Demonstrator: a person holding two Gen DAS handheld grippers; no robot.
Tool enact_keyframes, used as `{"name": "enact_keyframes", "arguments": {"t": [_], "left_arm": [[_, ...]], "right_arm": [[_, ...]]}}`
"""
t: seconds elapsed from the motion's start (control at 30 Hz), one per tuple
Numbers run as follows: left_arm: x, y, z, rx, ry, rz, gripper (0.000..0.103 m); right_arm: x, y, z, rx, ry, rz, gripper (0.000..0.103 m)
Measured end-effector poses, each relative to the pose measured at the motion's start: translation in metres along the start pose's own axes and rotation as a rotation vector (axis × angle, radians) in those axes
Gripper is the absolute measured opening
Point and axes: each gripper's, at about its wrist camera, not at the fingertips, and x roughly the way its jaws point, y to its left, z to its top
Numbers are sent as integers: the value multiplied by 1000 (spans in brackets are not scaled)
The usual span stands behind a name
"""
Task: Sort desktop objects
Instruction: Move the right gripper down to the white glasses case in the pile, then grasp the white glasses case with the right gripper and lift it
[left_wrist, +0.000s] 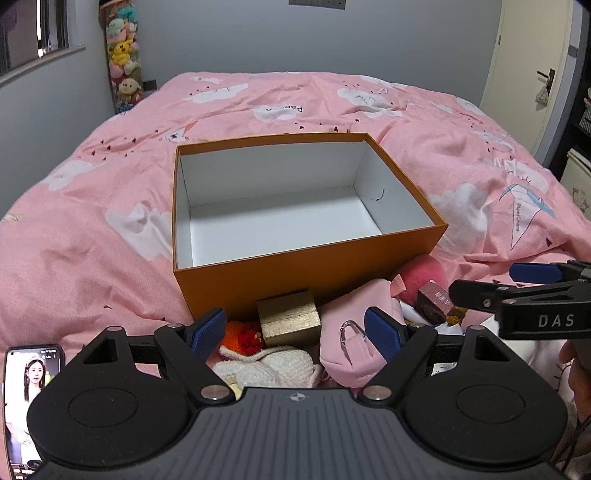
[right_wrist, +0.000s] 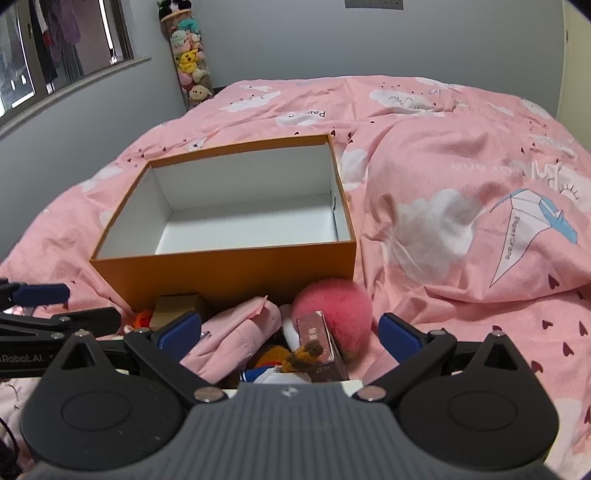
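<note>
Nearest, the left tongs (left_wrist: 295, 334) and right tongs (right_wrist: 290, 334) gape wide, holding nothing, above a heap of small items (right_wrist: 280, 339) on the bed. Just beyond, the orange box (left_wrist: 310, 273) sits unfilled. Best to pinch one item squarely.

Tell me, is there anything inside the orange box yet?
No, the orange box shows only its bare white floor and walls, while the gold box and pink pouch lie outside it on the bed.

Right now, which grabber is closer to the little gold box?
Left. The left gripper is open with the gold box right between its fingers. The right gripper sits farther right, open around the pink pouch and maroon box.
</note>
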Motion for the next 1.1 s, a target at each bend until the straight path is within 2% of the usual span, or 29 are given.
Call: {"name": "enact_keyframes", "arguments": {"t": [0.2, 0.23, 0.3, 0.37, 0.53, 0.63, 0.77, 0.93, 1.1], "left_arm": [[-2, 14, 5, -21, 7, 0, 81], [-3, 16, 6, -24, 15, -12, 77], [-4, 17, 6, -13, 41, -57, 73], [-5, 13, 5, 12, 59, -103, 72], [-5, -3, 0, 82, 103, -166, 69], [-2, -10, -5, 110, 133, -169, 65], [0, -16, -11, 149, 166, -177, 65], [1, -23, -17, 189, 192, -179, 65], [2, -24, -16, 187, 186, -164, 65]], "right_arm": [[-4, -13, 3, -7, -27, -10, 100], [-6, -15, 4, -6, -28, -7, 98], [-7, -20, 5, -8, -15, 6, 88], [-9, -23, 4, -15, 10, 37, 83], [-20, -25, -9, -56, 74, 91, 83], [-31, -14, -18, -157, 87, 136, 83], [-37, 12, -29, -351, 123, 183, 83], [-26, 29, -42, -523, 190, 131, 83], [-16, 38, -53, -648, 189, 100, 89]]}}
